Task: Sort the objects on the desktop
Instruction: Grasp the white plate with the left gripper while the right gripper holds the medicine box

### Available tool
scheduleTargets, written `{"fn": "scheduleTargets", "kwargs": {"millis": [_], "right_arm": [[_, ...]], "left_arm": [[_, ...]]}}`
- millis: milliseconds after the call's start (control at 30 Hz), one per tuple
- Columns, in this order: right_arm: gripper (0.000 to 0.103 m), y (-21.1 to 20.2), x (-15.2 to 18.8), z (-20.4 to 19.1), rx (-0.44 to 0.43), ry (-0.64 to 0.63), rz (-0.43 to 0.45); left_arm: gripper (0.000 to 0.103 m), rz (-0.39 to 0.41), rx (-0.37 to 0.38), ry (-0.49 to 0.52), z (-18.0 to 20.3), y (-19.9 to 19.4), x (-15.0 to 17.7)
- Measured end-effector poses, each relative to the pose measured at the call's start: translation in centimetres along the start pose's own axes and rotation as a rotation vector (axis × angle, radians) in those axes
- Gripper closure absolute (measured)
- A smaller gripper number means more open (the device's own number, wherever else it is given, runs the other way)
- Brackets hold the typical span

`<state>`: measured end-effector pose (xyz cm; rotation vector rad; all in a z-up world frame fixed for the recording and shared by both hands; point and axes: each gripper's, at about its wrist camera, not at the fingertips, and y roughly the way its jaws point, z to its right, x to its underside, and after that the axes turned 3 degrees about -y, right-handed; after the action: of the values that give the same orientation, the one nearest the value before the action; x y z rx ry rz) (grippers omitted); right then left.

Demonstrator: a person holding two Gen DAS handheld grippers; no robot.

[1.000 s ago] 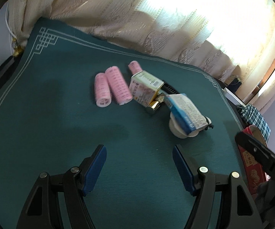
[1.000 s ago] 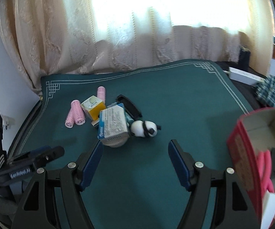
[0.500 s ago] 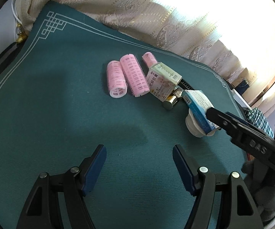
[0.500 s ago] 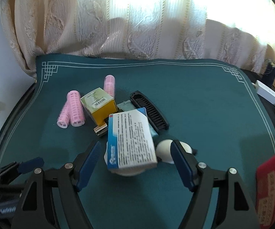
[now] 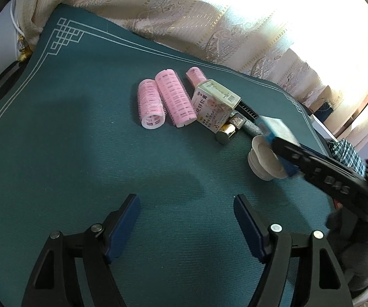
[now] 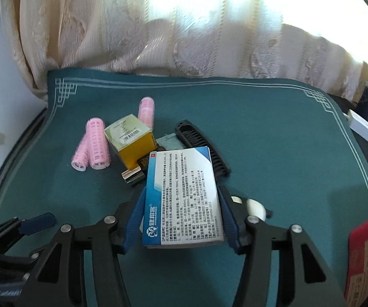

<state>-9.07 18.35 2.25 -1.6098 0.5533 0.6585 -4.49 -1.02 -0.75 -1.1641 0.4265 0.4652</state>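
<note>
The right gripper (image 6: 181,217) is closing its fingers (image 6: 135,217) around the blue-and-white box (image 6: 184,199); both blue pads flank the box's long sides, seemingly just touching. The box rests tilted on a white dish (image 5: 265,160) on the green bench (image 5: 81,153). Beyond it lie a yellow box (image 6: 133,138), three pink rollers (image 5: 173,97) and a black comb (image 6: 199,140). The left gripper (image 5: 186,220) hovers over bare cloth, fingers easing wider, holding nothing.
</note>
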Motion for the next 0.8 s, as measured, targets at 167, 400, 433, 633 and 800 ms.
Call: {"fn": "scheduleTargets", "kwargs": {"millis": [167,400,433,633,800], "right_arm": [[0.044,-2.7,2.0,3.0,0.009,0.092,0.020],[0.044,-5.4,5.3,6.3,0.042,0.185,0.040],[0.044,-5.9,5.7,6.8,0.047,0.198,0.045],[0.044,-6.7,6.6,7.9,0.042,0.225,0.055],[0.044,-6.2,7.1,8.7,0.017,0.252,0.047]], "left_arm": [[0.026,0.006,-0.016,0.010,0.1,0.2,0.1],[0.026,-0.012,-0.021,0.077,2.5,0.3,0.2],[0.026,-0.013,-0.020,0.096,3.3,0.2,0.2],[0.026,-0.012,-0.003,0.180,7.6,1.2,-0.5],[0.026,-0.046,0.008,0.191,10.2,3.3,-1.0]]}}
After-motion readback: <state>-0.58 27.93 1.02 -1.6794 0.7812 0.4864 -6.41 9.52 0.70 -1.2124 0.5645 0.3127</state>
